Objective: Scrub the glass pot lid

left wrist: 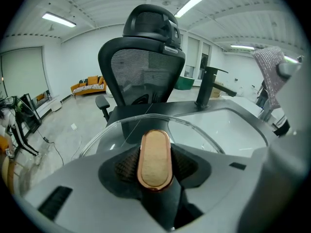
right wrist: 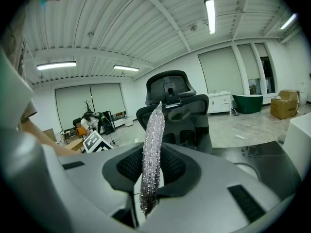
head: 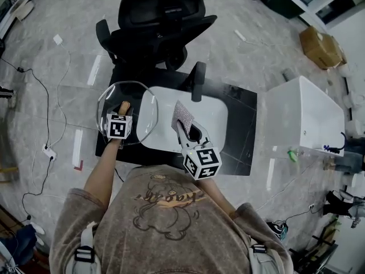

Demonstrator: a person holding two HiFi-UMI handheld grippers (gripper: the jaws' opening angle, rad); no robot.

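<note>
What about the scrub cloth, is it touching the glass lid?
Apart. The head view shows bare white sink between the cloth and the lid.

Left gripper (head: 122, 111) grips glass lid (head: 142, 108) — right gripper (head: 187, 129) holds scrub cloth (head: 183, 116).

No clear word or number can be read from where I stand. The shirt (head: 165, 201) at 6 o'clock bears a cartoon crossed by looping script, too small to make out. The left tongs (head: 122, 111) and right tongs (head: 183, 125) carry the left cube (head: 118, 126) and right cube (head: 202, 162), which show only black-and-white square codes.
</note>
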